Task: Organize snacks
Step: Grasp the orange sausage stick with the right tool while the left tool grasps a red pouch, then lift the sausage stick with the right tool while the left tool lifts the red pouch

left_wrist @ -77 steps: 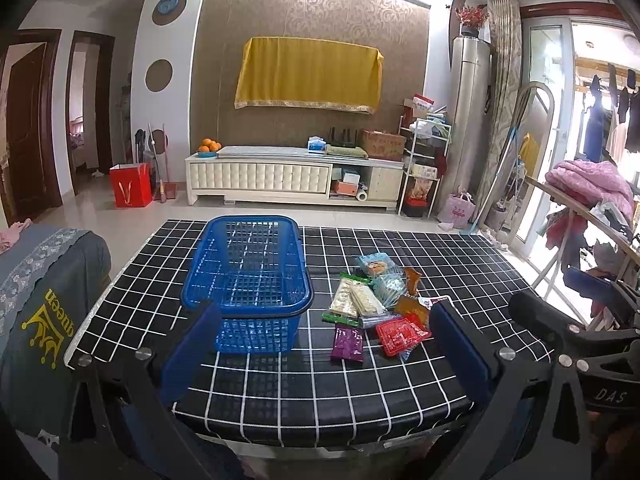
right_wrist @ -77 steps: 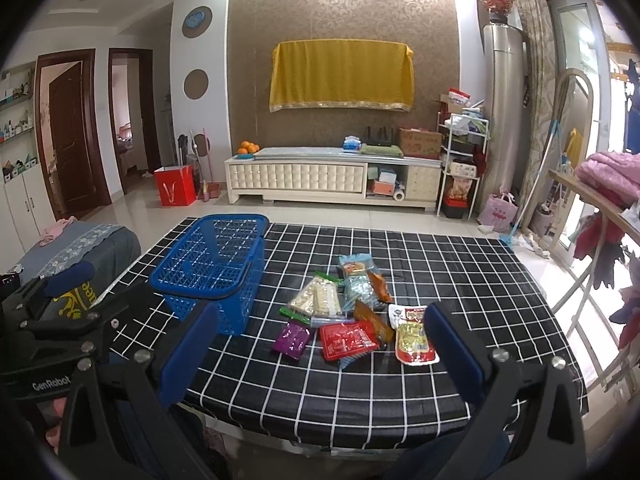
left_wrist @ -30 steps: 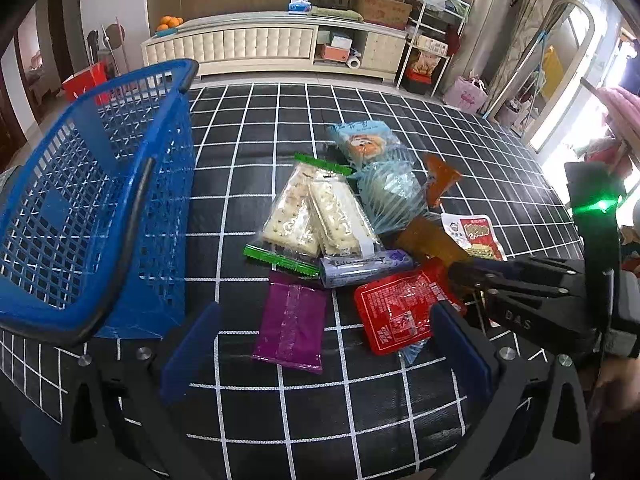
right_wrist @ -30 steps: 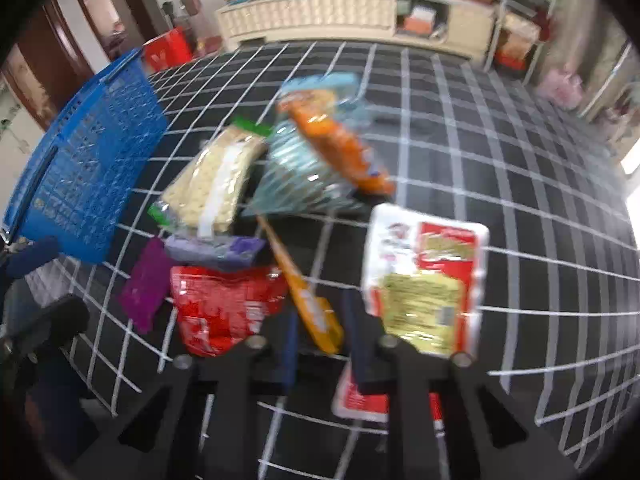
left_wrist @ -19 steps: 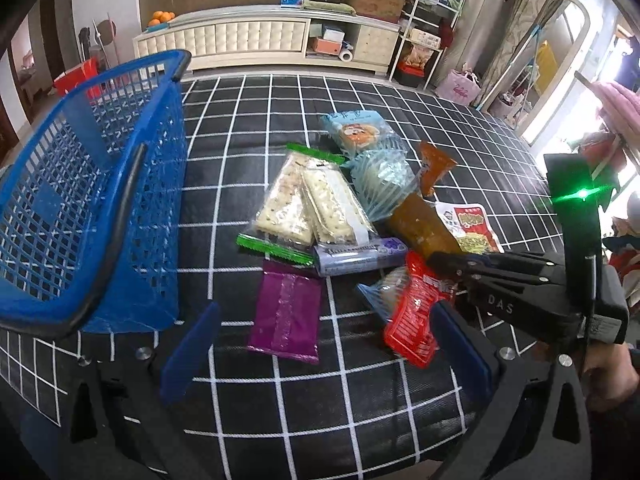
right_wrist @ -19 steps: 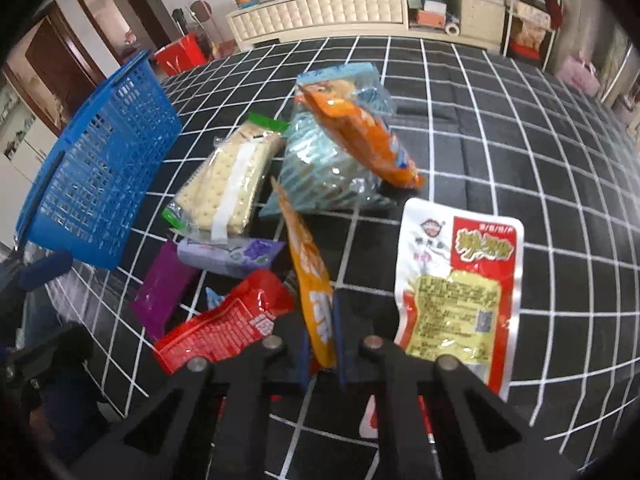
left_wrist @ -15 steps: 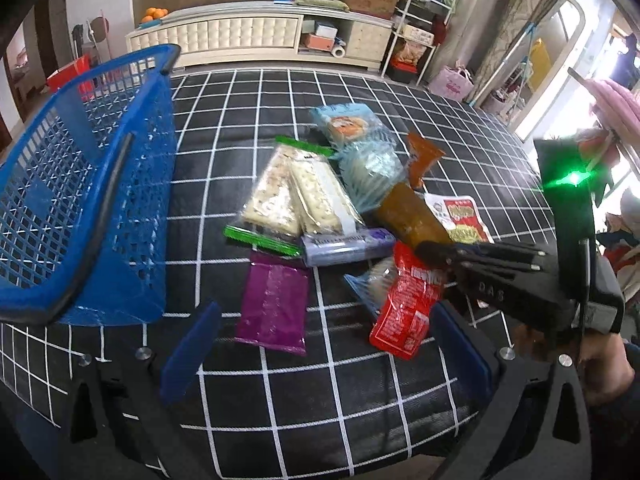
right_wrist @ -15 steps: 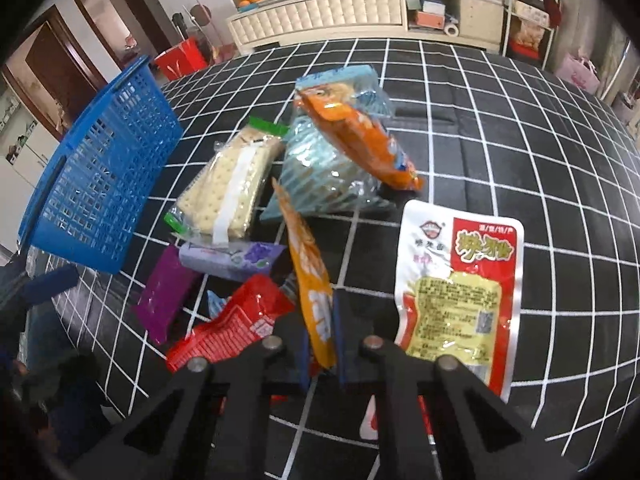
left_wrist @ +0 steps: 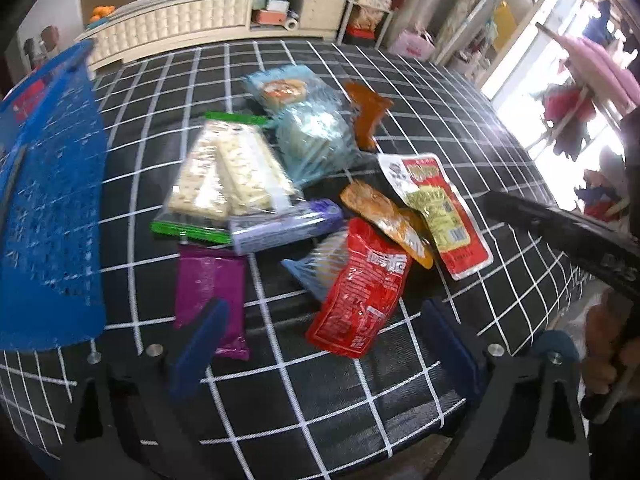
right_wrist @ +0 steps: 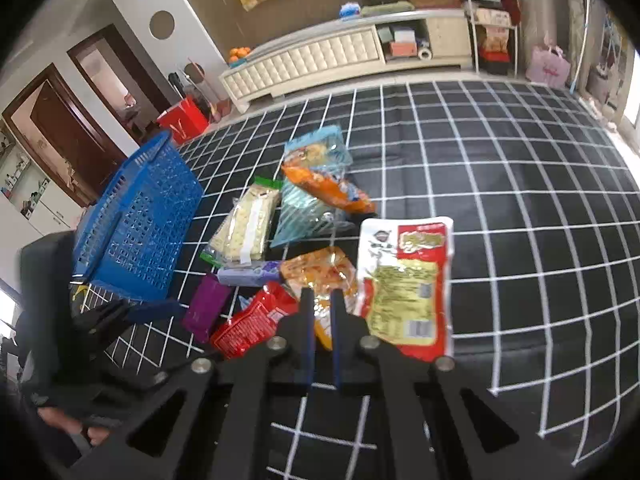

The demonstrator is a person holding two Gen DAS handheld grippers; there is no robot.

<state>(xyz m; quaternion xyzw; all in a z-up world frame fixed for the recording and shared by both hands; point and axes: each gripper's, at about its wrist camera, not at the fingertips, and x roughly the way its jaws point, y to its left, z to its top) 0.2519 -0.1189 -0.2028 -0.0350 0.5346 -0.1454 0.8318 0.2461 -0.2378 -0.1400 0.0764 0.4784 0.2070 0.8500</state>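
- Right wrist view: the right tool [right_wrist: 321, 312] is clamped shut on the near end of an orange snack pouch [right_wrist: 320, 276], whose other end lies among the pile on the black checked tabletop [right_wrist: 520, 208].
- Just right of that pouch lies a red-and-yellow flat packet [right_wrist: 408, 284], touching it; just left of it a red packet [right_wrist: 252, 326] sits propped on its edge.
- Beyond the red packet are a purple packet [right_wrist: 208, 310], a lilac bar [right_wrist: 248, 274], cracker packs [right_wrist: 246, 228] and pale blue bags [right_wrist: 308, 204] topped by another orange packet [right_wrist: 328, 188] (the pile is crowded, with wrappers overlapping).
- Left of the pile stands the blue basket [right_wrist: 136, 220], close to the cracker packs.
- Left wrist view: the left tool [left_wrist: 320, 348] stands wide apart with nothing between its pads; its jaws have just been closing a little. It hovers over the red packet [left_wrist: 360, 292] and the purple packet [left_wrist: 210, 292], with the blue basket [left_wrist: 48, 200] at its left.
- A hand [left_wrist: 604, 348] shows at the right edge behind the right tool's black body.
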